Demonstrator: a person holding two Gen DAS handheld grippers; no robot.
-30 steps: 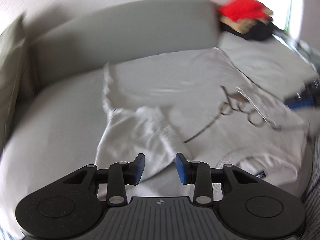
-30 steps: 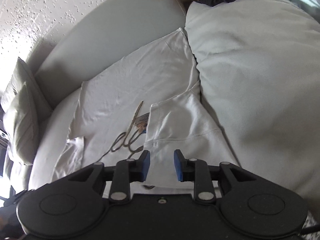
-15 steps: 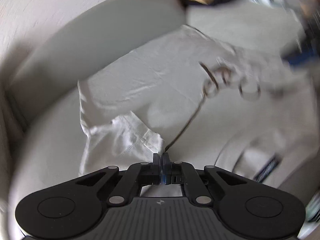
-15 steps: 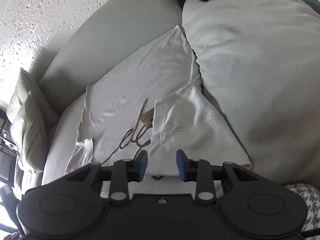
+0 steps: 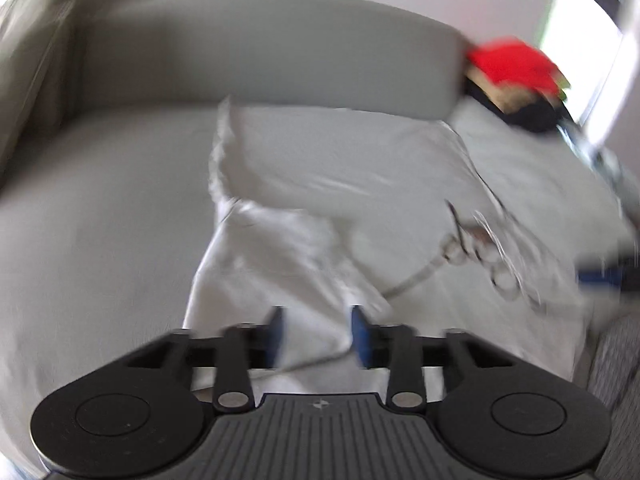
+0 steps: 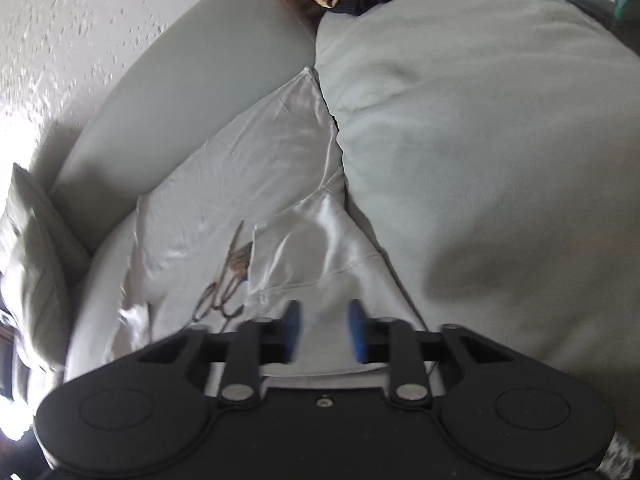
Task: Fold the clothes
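Cushion [image 6: 500,152], big and grey, fills the right of the right wrist view only; pillow [image 6: 28,240] stands at that view's far left edge. Seen from the left wrist only: bright window [image 5: 576,20] at far right, plus a blurred blue-and-black shape [image 5: 604,274] at the right edge, identity unclear. Shared by both: grey sofa back [image 5: 260,68] and a pile of red, tan and black clothes [image 5: 516,80] at the far end.

White T-shirt [image 5: 340,168] spread flat on the sofa seat, dark script print on the chest, both sleeves folded in over the body. Left sleeve [image 5: 280,272] rumpled; right sleeve [image 6: 324,252] smoother, hem seam showing.

Left gripper [image 5: 316,334]: blue pads apart and opening, left sleeve fabric lying between, not pinched. Right gripper [image 6: 325,330]: pads apart but closing, over the right sleeve's near edge; contact with cloth cannot be told.
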